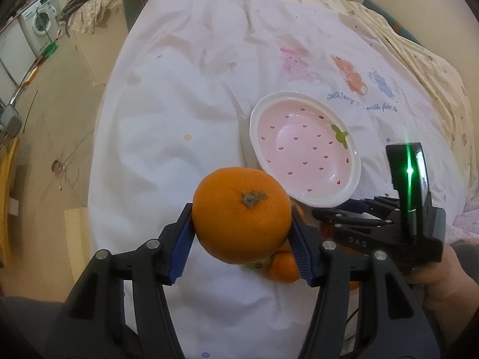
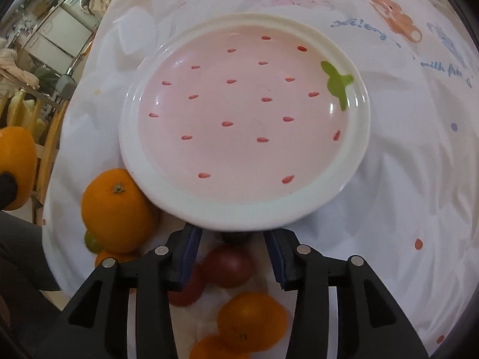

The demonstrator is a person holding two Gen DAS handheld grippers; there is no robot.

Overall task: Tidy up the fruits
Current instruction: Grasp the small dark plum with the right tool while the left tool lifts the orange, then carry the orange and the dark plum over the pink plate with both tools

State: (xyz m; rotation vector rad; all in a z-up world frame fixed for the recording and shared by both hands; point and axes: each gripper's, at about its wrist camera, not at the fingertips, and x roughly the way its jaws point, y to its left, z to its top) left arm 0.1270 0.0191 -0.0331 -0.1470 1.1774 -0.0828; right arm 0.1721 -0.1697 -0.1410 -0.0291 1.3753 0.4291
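Note:
My left gripper [image 1: 242,230] is shut on a large orange [image 1: 241,214] and holds it above the white cloth, near-left of the pink strawberry-pattern plate [image 1: 305,149]. The same orange shows at the left edge of the right wrist view [image 2: 16,164]. My right gripper [image 2: 233,254] is open and empty, its fingertips at the plate's near rim [image 2: 239,218], above dark red fruits [image 2: 227,264]. Another orange [image 2: 116,209] lies against the plate's left rim. More oranges [image 2: 251,323] lie below the right gripper. The plate holds nothing.
A white cartoon-print cloth [image 1: 185,95] covers the table, which drops off at the left to the floor [image 1: 54,119]. A small green fruit [image 2: 91,242] peeks out under the orange. A wooden chair [image 2: 45,137] stands left of the table.

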